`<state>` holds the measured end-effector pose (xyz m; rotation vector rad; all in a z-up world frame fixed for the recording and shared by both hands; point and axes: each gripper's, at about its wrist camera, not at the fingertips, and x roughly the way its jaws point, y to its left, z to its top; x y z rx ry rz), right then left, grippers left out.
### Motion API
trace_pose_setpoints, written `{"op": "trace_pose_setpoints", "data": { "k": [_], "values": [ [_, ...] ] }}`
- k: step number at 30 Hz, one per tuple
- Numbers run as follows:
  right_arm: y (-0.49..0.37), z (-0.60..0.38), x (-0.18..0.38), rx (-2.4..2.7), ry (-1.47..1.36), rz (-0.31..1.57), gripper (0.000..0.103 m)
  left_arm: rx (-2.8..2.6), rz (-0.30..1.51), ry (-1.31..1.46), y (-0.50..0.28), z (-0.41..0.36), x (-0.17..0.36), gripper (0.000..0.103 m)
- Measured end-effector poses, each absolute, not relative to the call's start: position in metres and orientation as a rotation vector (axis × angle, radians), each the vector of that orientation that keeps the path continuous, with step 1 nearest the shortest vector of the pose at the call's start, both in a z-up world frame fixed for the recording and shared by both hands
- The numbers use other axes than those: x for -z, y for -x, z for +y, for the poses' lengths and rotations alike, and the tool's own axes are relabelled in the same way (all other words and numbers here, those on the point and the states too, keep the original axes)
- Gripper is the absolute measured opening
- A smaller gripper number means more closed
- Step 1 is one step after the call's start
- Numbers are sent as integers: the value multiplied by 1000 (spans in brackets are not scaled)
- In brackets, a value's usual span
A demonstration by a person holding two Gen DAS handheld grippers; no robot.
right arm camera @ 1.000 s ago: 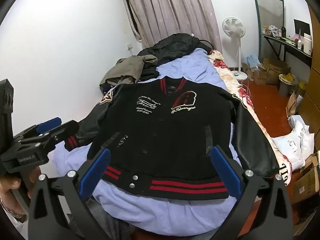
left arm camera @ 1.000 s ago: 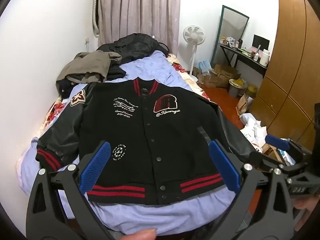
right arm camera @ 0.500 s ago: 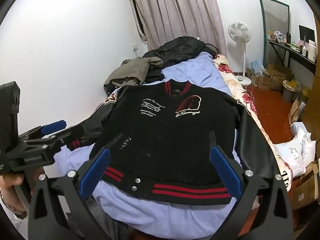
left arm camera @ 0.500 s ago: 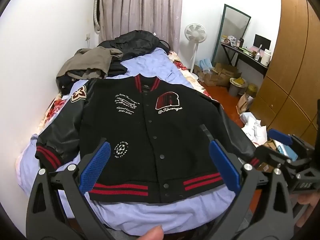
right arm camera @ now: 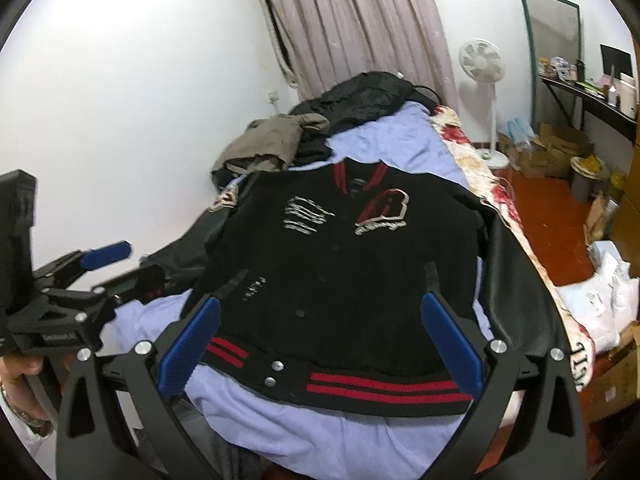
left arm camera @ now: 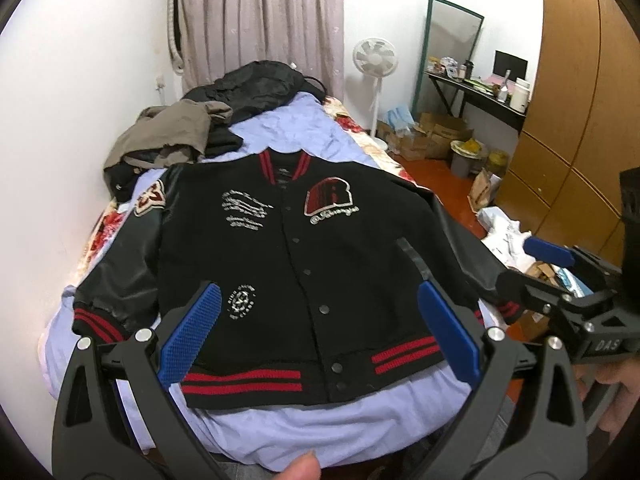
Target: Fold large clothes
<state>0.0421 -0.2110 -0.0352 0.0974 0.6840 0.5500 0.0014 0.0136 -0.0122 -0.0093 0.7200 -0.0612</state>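
My bed (left arm camera: 280,420) wore a wrinkled lilac sheet (left arm camera: 304,128) over a floral cover (right arm camera: 472,164) that showed along its edges. The black varsity jacket (left arm camera: 320,264) lay flat on the sheet, front up, hem toward me, sleeves spread. At the far end sat an olive garment (left arm camera: 172,132) beside a heap of black clothes (left arm camera: 256,88).

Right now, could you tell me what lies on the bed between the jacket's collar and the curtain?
A rumpled olive-brown garment and a heap of black clothes lie there on the blue sheet, clearest in the left wrist view.
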Motion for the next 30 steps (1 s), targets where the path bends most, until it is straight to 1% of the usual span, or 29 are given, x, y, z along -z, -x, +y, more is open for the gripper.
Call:
{"op": "trace_pose_setpoints", "data": {
  "k": [16,25,30],
  "values": [
    [-39,-199,42,-547,-77,688,98,69,727,-33,5,20,19,97],
    [-37,-201,42,-545,-74,679,98,56,691,53,6,36,15,97],
    [-37,-202,41,-546,-85,670,98,39,676,31,6,36,14,97]
  ]
}}
